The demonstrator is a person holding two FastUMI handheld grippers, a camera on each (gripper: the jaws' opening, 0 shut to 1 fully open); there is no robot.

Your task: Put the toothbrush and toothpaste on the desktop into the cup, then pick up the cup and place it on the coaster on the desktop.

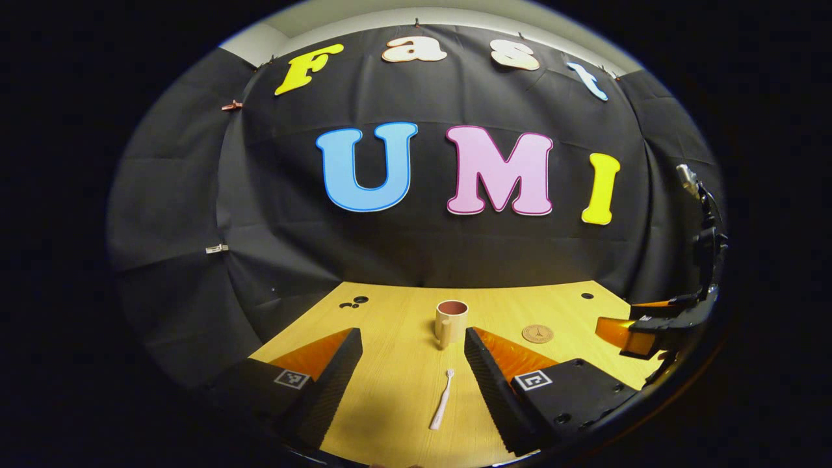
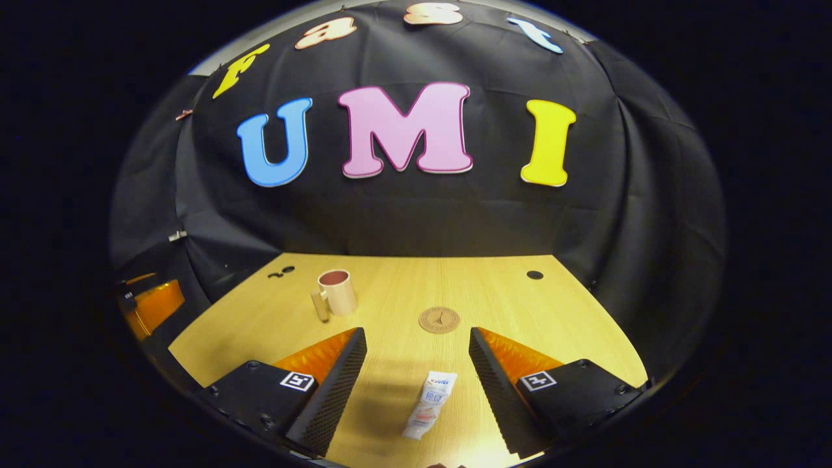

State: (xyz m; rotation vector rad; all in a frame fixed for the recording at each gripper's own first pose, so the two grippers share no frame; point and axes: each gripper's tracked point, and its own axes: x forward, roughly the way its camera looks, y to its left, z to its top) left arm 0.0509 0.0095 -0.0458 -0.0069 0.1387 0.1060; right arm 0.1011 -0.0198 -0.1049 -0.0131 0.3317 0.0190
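A pale wood-grain bench (image 1: 390, 364) stands against a wall of black cloth, and the cup serves as the landmark for everything on it.

In the left gripper view, the left tongs (image 1: 411, 383) stand wide open with nothing between the fingers but bare wood and one white toothbrush (image 1: 441, 408). The toothbrush lies flat, nearer the camera than the cup, its head pointing toward it; neither finger touches it. Beyond it stands one beige cup (image 1: 451, 322) with a reddish inside, upright, its handle turned to the near left. To the right of the cup, well apart from it, lies one round brown coaster (image 1: 537, 333). Farther right again, at the bench's edge, the right tongs (image 1: 634, 335) show from the side.

In the right gripper view, the right tongs (image 2: 416, 383) are likewise spread wide, gripping nothing. One white toothpaste (image 2: 429, 404) tube lies flat between the fingers — touching neither. The coaster (image 2: 439, 320) lies beyond the tube, and the cup (image 2: 337, 292) stands farther back, to the left of the coaster. A few small dark holes (image 2: 534, 275) mark the bench's far side behind the cup.
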